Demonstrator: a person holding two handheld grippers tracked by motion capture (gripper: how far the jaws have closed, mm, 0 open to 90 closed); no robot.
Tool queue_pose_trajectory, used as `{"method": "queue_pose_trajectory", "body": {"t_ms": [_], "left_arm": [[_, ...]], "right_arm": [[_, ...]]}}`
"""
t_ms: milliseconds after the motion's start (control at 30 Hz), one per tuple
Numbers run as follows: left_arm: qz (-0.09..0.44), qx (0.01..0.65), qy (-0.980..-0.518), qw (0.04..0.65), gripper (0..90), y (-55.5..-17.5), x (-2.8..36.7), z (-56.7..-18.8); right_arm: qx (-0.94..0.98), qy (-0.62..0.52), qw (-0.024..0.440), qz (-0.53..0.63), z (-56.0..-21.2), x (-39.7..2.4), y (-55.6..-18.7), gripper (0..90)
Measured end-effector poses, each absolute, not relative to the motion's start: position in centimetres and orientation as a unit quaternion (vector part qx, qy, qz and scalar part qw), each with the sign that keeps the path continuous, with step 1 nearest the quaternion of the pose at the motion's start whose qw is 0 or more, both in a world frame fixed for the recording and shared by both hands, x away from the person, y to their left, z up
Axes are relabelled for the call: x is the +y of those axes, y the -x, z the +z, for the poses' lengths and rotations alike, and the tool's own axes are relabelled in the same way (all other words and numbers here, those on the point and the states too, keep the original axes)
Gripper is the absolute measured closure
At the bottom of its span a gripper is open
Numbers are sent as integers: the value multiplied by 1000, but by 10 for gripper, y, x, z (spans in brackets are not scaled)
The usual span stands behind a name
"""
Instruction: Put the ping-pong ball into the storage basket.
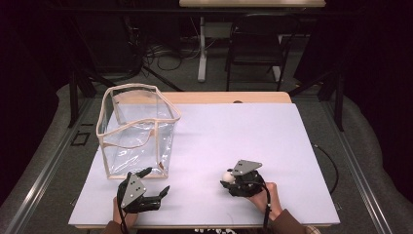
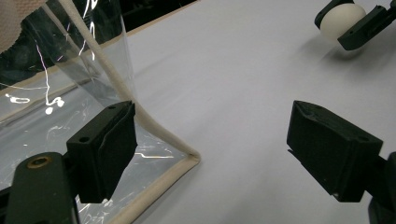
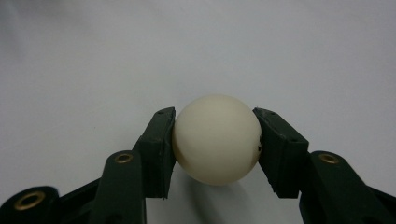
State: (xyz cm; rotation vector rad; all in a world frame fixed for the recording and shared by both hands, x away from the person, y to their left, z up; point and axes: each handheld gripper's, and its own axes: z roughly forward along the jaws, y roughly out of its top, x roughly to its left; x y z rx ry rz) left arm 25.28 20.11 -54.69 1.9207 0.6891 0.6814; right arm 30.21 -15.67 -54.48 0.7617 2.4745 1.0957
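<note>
A: One ball (image 3: 217, 139), pinched by the right gripper (image 3: 215, 149) low over the table (image 1: 243, 131). Left gripper (image 2: 210, 154) gapes empty beside the bag (image 1: 136, 129).
B: Smooth ball, could squirt out.

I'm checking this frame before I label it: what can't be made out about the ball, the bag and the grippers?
- Small dark mark on the cream-white round ball: right gripper view, half hidden behind a pad of the right gripper.
- Whether the ball rests on the white table sheet: high view, too small.
- Top rim of the clear plastic bag with beige trim: left gripper view, cut off by the frame edge.
- Whether the left gripper touches the bag: unclear there.
</note>
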Motion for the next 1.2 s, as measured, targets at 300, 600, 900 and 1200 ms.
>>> {"method": "queue_pose_trajectory", "body": {"t_ms": [300,600,900,1200], "left_arm": [[278,283,-786,474,159,-253,201,-547],[278,283,-786,473,159,-253,201,-547],[276,284,-786,474,159,-253,201,-548],[276,285,-786,475,159,-253,200,-548]], "right_arm": [[860,-268,174,397,-536,-160,-301,504],[858,-264,182,402,-531,-162,-301,504],[854,-264,190,406,-526,-163,-301,504],[850,-262,198,412,-521,-165,-299,504]]}}
